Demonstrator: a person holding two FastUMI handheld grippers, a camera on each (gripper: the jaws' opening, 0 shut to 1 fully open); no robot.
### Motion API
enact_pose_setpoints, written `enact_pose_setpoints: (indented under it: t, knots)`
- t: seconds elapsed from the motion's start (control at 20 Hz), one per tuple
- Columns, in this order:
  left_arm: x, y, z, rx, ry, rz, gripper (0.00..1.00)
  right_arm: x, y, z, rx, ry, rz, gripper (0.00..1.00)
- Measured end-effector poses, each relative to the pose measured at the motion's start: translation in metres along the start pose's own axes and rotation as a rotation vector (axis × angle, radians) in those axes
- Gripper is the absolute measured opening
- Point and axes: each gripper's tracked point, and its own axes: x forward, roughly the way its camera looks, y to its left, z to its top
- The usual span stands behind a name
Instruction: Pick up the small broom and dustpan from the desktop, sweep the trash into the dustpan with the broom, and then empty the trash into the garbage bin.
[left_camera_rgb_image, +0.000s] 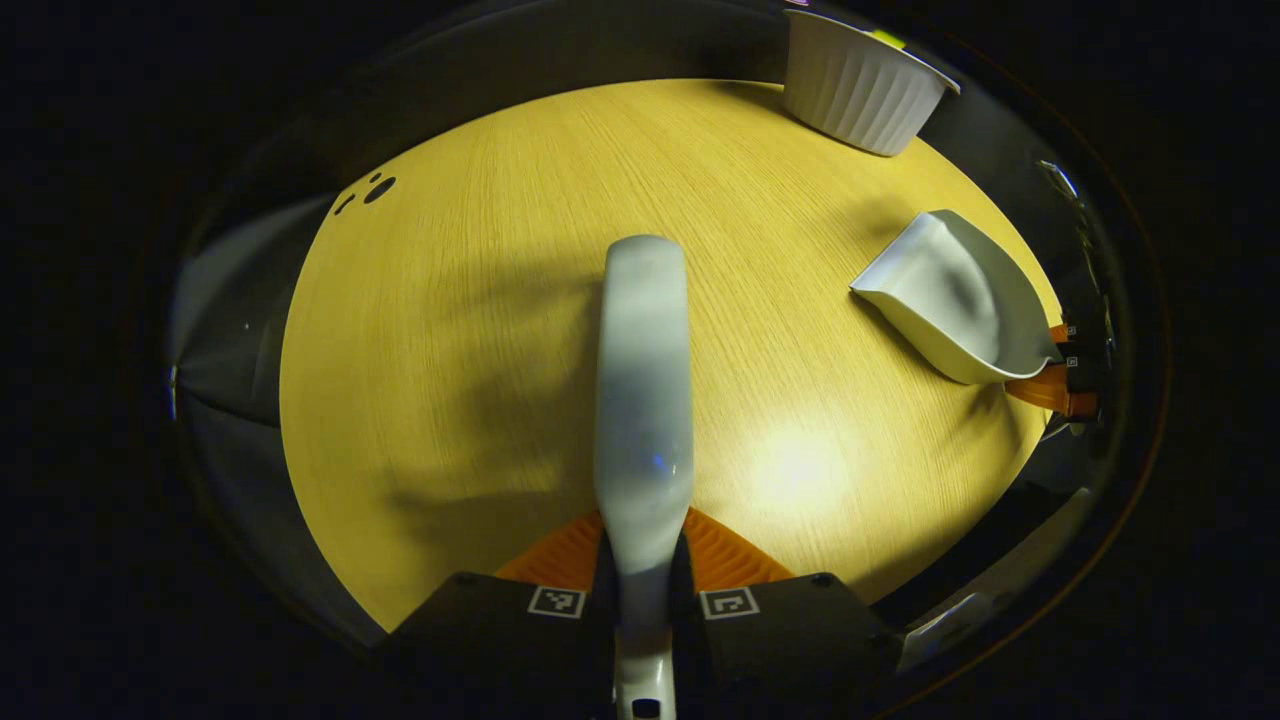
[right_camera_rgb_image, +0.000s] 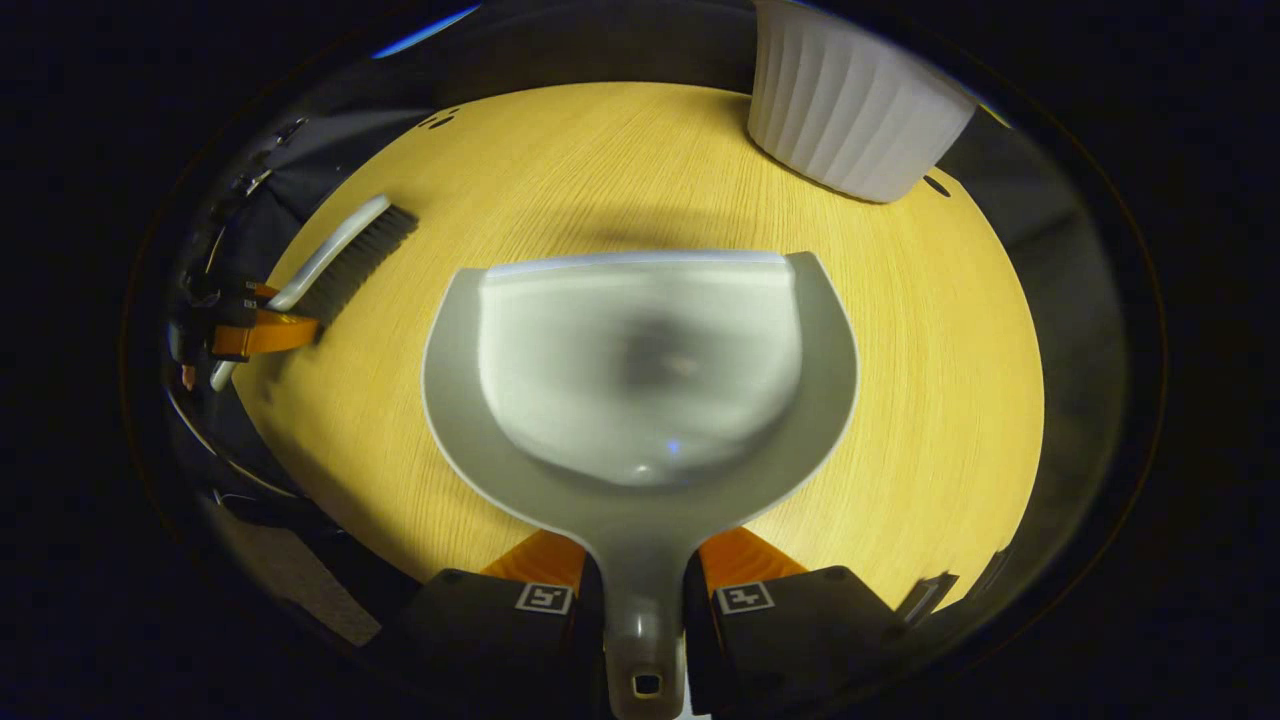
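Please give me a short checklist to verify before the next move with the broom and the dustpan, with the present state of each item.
1. Left gripper shut on the broom handle: ok.
2. Right gripper shut on the dustpan handle: ok.
3. Dustpan mouth faces away from its gripper, toward the garbage bin: ok.
4. Trash located on the table: cannot tell; only small dark specks near the far edge.
5. Dustpan holds trash: not ok, looks empty.

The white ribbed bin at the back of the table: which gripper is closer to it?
Right, I think. The right gripper, holding the dustpan, faces the bin just beyond it. The left gripper, holding the broom, sits farther off.
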Motion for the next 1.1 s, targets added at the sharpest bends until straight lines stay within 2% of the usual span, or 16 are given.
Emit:
enact_pose_setpoints:
  t: [0.05,0.1,0.2,0.45,0.55,0.7,0.75,0.8,0.85,0.95,1.1]
  knots:
    - [-0.001,0.000,-0.001,0.006,0.002,0.002,0.28,-0.001,0.000,0.000,0.001,0.004,0.003,0.41]
    - [0.000,0.000,0.000,0.012,0.006,0.008,0.28,-0.002,0.000,-0.002,0.001,0.009,0.005,0.38]
    - [-0.004,-0.004,-0.004,0.022,0.007,0.015,0.30,-0.002,0.002,0.000,0.000,-0.002,0.012,0.40]
    - [-0.015,-0.007,-0.004,0.018,-0.007,0.032,0.35,-0.021,0.003,-0.001,0.019,-0.018,0.028,0.49]
    - [-0.022,-0.009,-0.004,0.006,-0.032,0.044,0.41,-0.035,0.002,0.003,0.019,-0.048,0.034,0.51]
    - [-0.036,-0.013,-0.003,-0.016,-0.064,0.056,0.62,-0.059,0.000,0.014,0.021,-0.103,0.038,0.55]
    - [-0.043,-0.013,-0.001,-0.021,-0.083,0.067,0.65,-0.067,0.000,0.018,0.025,-0.123,0.044,0.63]
    - [-0.049,-0.012,0.003,-0.025,-0.108,0.079,0.69,-0.077,0.000,0.023,0.030,-0.148,0.049,0.61]
    - [-0.057,-0.012,0.007,-0.032,-0.137,0.089,0.69,-0.086,0.000,0.028,0.034,-0.176,0.051,0.74]
    - [-0.077,-0.016,0.018,-0.055,-0.206,0.092,0.69,-0.107,-0.001,0.038,0.048,-0.230,0.061,0.86]
    - [-0.111,-0.019,0.043,-0.086,-0.345,0.080,0.69,-0.139,-0.004,0.060,0.066,-0.338,0.062,0.89]
